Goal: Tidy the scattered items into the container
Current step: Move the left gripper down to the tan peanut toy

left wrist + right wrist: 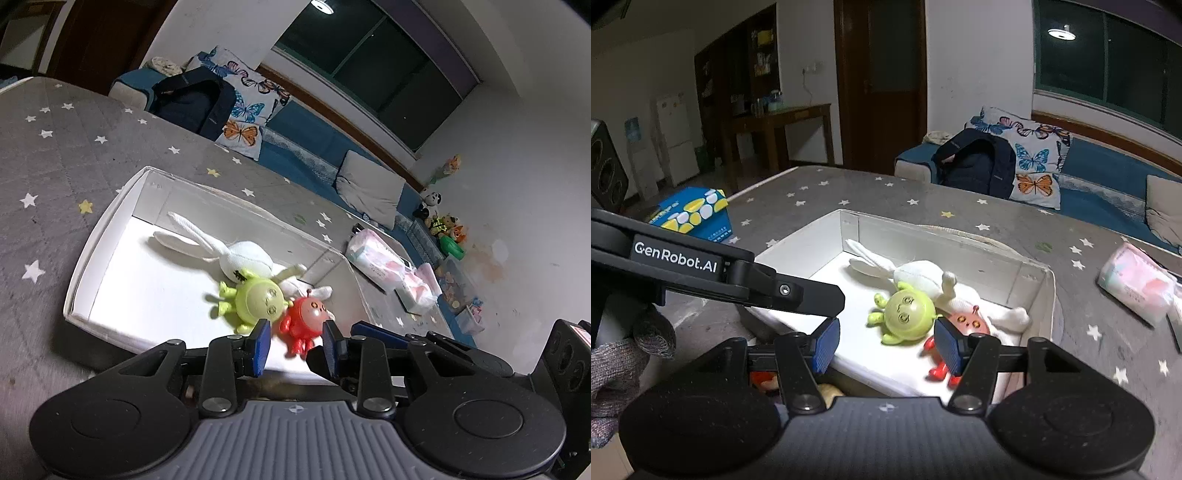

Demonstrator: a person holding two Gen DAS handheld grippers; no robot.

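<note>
A white open box [110, 218] [798, 240] sits on the grey star-patterned mattress. Inside it lie a white plush rabbit [240, 254] [916, 275], a green round toy figure [256, 297] [908, 314] and a red round toy figure [308, 321] [964, 321]. My left gripper [295, 339] is open and empty, just above the box's near edge, close to the red figure. My right gripper [886, 343] is open and empty, over the near side of the box in front of the green figure. The left gripper's arm crosses the right wrist view's left side.
A pink and white packet [384, 266] [1137, 291] lies on the mattress beside the box. A blue and yellow box [698, 214] lies past the mattress's far edge. A dark backpack [192, 99] [979, 162] and butterfly pillows [1030, 158] rest on the blue sofa behind.
</note>
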